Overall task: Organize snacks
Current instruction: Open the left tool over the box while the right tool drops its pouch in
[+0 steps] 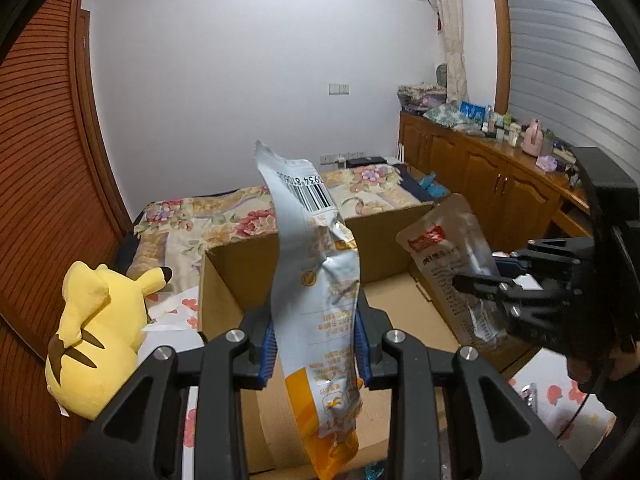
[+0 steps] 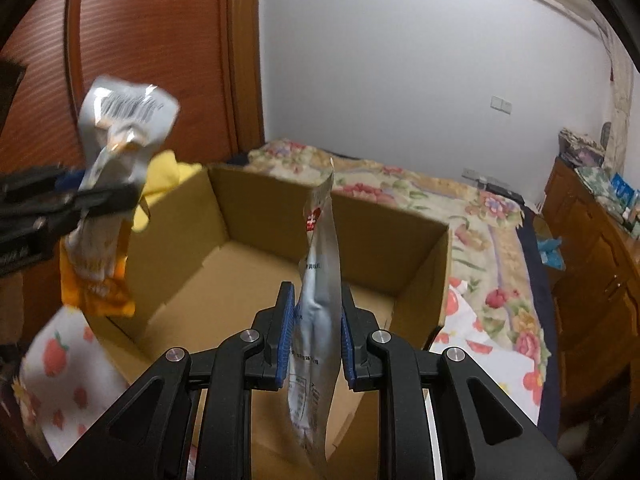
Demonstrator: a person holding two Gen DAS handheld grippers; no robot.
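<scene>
Left wrist view: your left gripper [image 1: 316,344] pinches the light, crinkly orange pouch [image 1: 320,280] mid-body over the box [image 1: 240,276]. Right wrist view: your right gripper [image 2: 316,340] clamps the slick silver pouch [image 2: 320,280] mid-body; both flop.

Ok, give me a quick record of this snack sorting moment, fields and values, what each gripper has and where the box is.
left gripper: shut on silver and orange snack packet, held upright
right gripper: shut on silver pouch with red label, edge-on
cardboard box: open, on the bed, nothing visible inside
packets: both in the air over the box, not yet released
beside box: yellow plush toy
bed cover: floral
</scene>
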